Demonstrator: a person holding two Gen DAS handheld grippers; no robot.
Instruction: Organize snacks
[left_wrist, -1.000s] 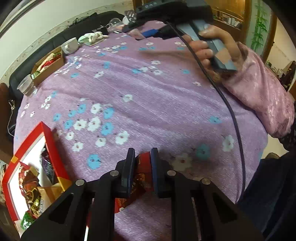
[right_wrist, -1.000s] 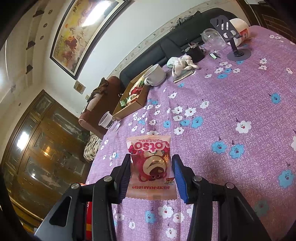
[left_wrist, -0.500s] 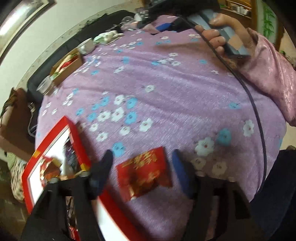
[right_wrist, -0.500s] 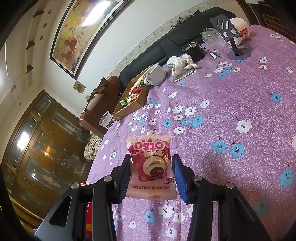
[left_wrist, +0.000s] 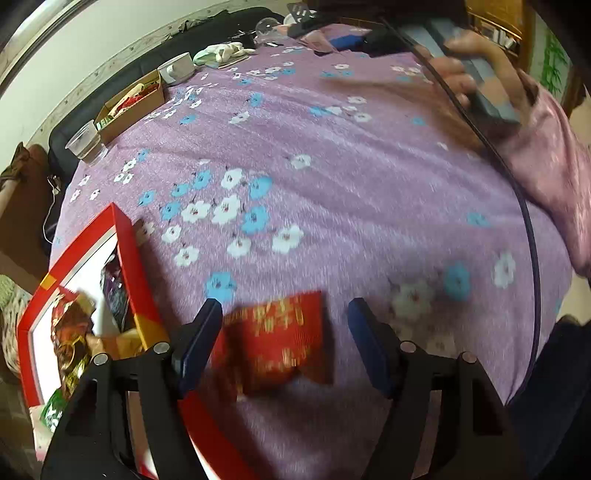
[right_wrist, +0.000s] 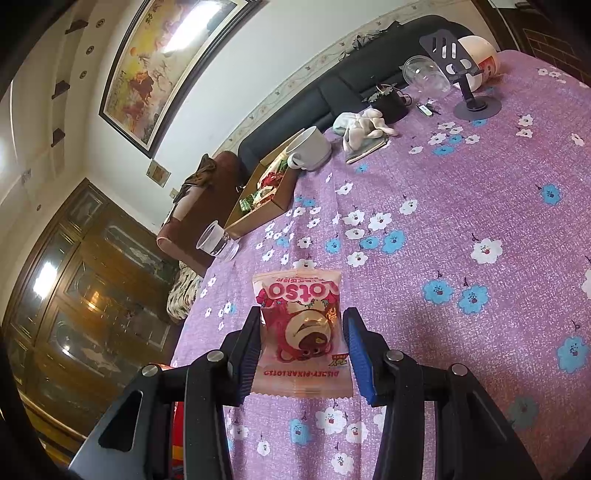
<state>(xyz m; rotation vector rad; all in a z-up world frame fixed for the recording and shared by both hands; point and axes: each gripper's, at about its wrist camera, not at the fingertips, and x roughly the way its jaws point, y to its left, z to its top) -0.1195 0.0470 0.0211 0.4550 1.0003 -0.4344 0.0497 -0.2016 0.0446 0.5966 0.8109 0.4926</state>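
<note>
Red packet (left_wrist: 275, 341), blurred, between spread left claw (left_wrist: 286, 338).

Setting: I am looking at a home living room. Evidence I log: tabletop (right_wrist: 480, 206) under a purple flowered cloth; dark sofa (right_wrist: 332, 92) along the wall; framed painting (right_wrist: 162, 62) above it; glass-fronted wooden cabinet (right_wrist: 74, 295); white mug (right_wrist: 310, 147); clear plastic cup (right_wrist: 214, 243); cardboard box of sweets (right_wrist: 266, 192).

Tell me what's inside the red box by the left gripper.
The red box has a white lining and holds several wrapped snacks: a red-gold packet, a dark one, a green one. The left gripper covers its near end.
</note>
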